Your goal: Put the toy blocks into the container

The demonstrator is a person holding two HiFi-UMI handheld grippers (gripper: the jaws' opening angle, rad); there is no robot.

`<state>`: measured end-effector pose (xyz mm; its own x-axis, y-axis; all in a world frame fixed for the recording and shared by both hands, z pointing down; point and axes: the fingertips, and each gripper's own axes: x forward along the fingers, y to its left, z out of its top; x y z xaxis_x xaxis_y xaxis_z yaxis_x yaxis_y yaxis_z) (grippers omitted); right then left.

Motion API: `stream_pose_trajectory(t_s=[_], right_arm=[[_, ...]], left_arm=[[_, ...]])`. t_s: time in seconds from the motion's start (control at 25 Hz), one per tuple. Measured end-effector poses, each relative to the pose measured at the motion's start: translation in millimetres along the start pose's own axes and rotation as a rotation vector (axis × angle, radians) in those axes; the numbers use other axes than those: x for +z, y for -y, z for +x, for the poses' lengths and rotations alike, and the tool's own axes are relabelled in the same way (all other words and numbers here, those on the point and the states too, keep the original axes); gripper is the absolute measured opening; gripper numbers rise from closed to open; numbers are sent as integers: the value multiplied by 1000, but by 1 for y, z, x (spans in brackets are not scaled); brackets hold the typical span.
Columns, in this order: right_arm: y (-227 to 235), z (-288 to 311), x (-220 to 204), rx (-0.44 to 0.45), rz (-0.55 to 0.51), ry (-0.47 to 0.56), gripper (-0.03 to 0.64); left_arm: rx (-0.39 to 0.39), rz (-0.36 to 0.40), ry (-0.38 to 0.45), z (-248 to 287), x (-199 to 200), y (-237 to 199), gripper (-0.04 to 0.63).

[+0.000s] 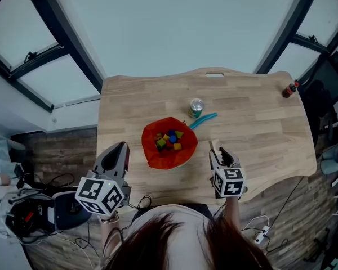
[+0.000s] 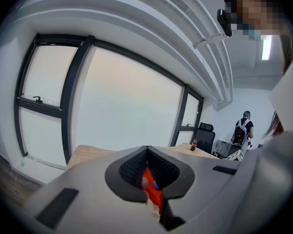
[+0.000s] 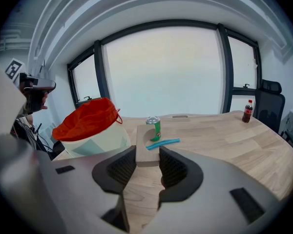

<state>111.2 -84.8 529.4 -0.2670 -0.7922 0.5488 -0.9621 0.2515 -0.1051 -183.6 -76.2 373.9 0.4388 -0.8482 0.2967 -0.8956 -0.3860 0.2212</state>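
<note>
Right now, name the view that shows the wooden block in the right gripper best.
The right gripper view: the wooden block stands clamped between the right gripper's jaws, with its arched cutout plain. The head view shows only a pale sliver of it; the left gripper view shows none of it.

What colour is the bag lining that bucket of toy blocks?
Bright orange-red. The bag shows best in the right gripper view, draped over the rim of the pale container.

On the table (image 1: 259,128), the container (image 1: 151,134) sits mid-frame, blocks (image 1: 169,140) inside; can (image 1: 196,107) just above it, bottle (image 1: 290,89) upper right.
</note>
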Motion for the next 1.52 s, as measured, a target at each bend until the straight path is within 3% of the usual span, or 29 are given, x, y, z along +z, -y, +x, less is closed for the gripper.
stream_pose_trajectory(t_s=[0.88,1.52], right_arm=[[-36,-17,55,98,1,137,149],[-60,-16,75,181,-23,182,149]], left_arm=[[4,-20,19,-11,1,-6,11],[51,-38,36,-25,-4,-15,11]])
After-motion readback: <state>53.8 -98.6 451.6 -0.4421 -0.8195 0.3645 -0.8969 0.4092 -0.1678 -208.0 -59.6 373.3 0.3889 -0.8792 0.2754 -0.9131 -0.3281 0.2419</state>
